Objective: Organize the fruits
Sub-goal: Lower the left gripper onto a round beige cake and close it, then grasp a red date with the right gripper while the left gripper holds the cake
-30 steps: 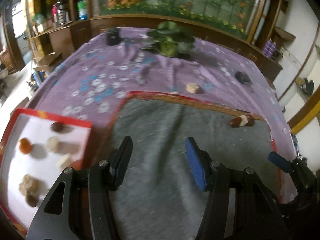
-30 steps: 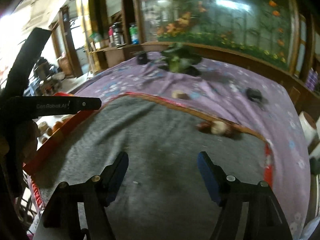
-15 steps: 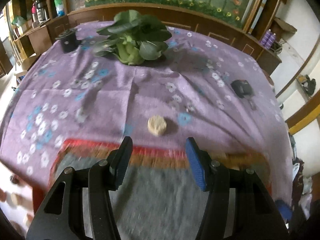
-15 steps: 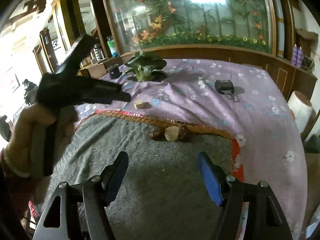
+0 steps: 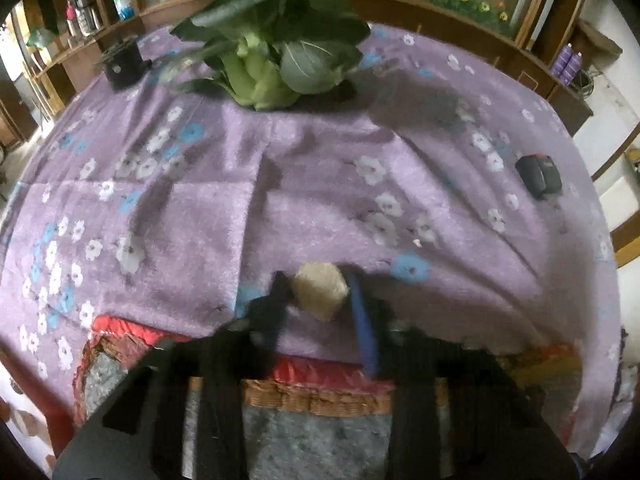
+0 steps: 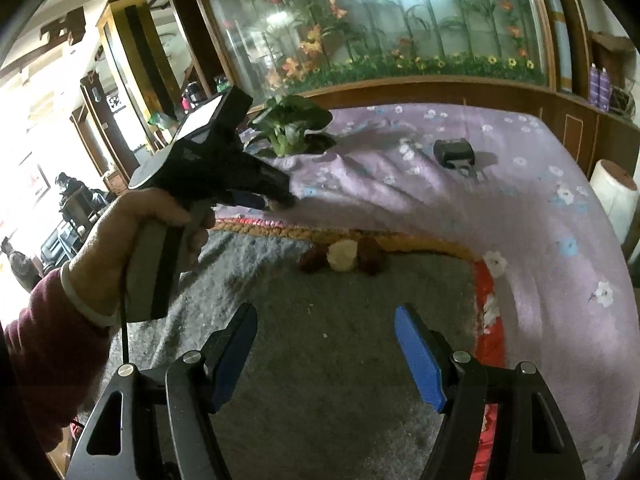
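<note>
The left gripper [image 5: 318, 292] reached down onto the purple flowered cloth [image 5: 320, 184], just past the red and braided orange edge of the grey felt mat [image 5: 316, 432]. Its jaws had just been closing and stood narrow w/ a pale beige, rough-skinned lump of fruit [image 5: 318, 290] between them; the dark finger and the blue pad sat right at the fruit's sides, but blur left it unclear whether they pressed on it. From the right wrist view the person's hand [image 6: 120, 240], in a dark red sleeve [image 6: 44, 340], held that gripper's handle.

The right gripper [image 6: 324, 340] hovered over the grey mat, jaws wide, nothing between the blue pads.

Nearby: a row of three small fruits [image 6: 344, 256], two dark red-brown w/ a pale one between, touching each other, lay on the mat by its braided edge, well apart from either gripper. A leafy green bok choy [image 5: 272, 48] sat farther back on the cloth, a black cylinder [image 5: 122, 66] to its left, a small black device [image 5: 538, 176] off right. Nothing blocked the pale fruit.

Room: wooden cabinets and a big glass panel w/ flowers [image 6: 380, 20] behind the table; a white roll [image 6: 612, 196] at the right edge.
</note>
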